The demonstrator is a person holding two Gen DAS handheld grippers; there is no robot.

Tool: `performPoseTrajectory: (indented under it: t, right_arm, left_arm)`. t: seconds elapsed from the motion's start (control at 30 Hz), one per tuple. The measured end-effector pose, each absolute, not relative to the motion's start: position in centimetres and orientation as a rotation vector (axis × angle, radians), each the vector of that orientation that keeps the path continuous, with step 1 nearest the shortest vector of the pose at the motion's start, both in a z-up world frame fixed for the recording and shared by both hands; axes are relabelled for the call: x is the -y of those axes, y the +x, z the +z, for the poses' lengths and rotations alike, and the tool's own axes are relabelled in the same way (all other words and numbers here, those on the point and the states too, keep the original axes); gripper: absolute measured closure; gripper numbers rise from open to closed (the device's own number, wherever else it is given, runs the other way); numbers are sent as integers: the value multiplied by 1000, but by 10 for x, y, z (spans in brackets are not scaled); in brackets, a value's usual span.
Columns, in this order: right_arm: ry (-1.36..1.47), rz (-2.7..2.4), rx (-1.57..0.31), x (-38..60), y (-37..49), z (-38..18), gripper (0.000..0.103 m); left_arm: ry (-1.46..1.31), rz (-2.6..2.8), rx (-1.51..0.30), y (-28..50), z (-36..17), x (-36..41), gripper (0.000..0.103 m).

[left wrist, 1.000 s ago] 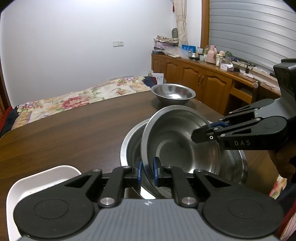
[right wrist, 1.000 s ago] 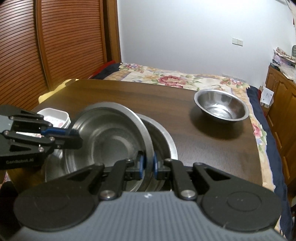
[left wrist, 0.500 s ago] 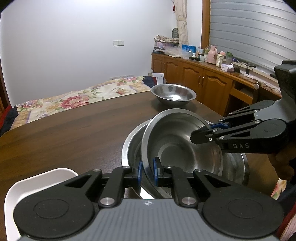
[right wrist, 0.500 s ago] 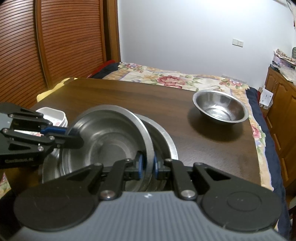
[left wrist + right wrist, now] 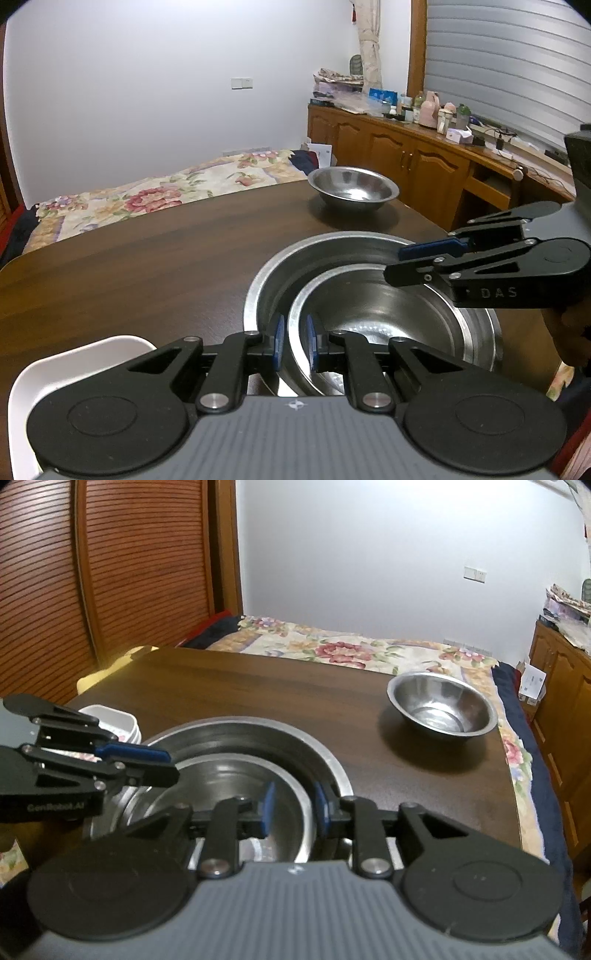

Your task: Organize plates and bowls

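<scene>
A steel inner bowl lies nested in a larger steel bowl on the dark wooden table. My left gripper has its jaws slightly parted around the inner bowl's near rim. My right gripper is open astride the inner bowl's opposite rim, inside the large bowl. It also shows in the left wrist view. A smaller steel bowl stands apart at the far corner, also in the right wrist view.
A white square dish sits by my left gripper; in the right wrist view it shows as stacked white dishes. A flowered bed lies beyond the table. Wooden cabinets stand right.
The inner bowl went from tilted on edge to lying flat inside the large bowl. Both grippers lowered with it, and their jaws have opened off its rim, the right one wider.
</scene>
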State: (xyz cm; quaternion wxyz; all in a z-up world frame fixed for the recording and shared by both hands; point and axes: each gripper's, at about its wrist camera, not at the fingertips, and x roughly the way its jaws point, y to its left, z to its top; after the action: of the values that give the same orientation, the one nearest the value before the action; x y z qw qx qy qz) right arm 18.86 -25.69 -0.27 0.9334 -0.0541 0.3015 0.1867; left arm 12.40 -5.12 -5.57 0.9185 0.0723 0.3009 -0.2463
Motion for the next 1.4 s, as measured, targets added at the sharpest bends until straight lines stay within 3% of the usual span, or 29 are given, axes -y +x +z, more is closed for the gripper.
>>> performPoseTrajectory:
  t: [0.23, 0.37, 0.8, 1.0, 1.13, 1.23, 1.4]
  right_arm:
    - [-39, 382, -579, 272, 184, 11, 75]
    - [-8, 368, -539, 283, 183, 22, 73]
    - [27, 267, -475, 306, 198, 37, 52]
    - [28, 218, -464, 321, 216, 35, 47]
    - [22, 188, -462, 331, 231, 31, 46]
    - [40, 176, -465, 341, 243, 27, 39]
    - [52, 155, -474, 354, 262, 19, 38]
  left_arm:
    - [139, -496, -598, 127, -46, 49, 83]
    - [139, -499, -575, 129, -37, 49, 62]
    - [120, -508, -467, 149, 1, 50, 29]
    - [124, -527, -437, 168, 6, 59, 22]
    - [126, -529, -454, 189, 7, 68, 22]
    - [139, -530, -465, 204, 9, 78, 22]
    - [159, -537, -482, 228, 11, 93, 21]
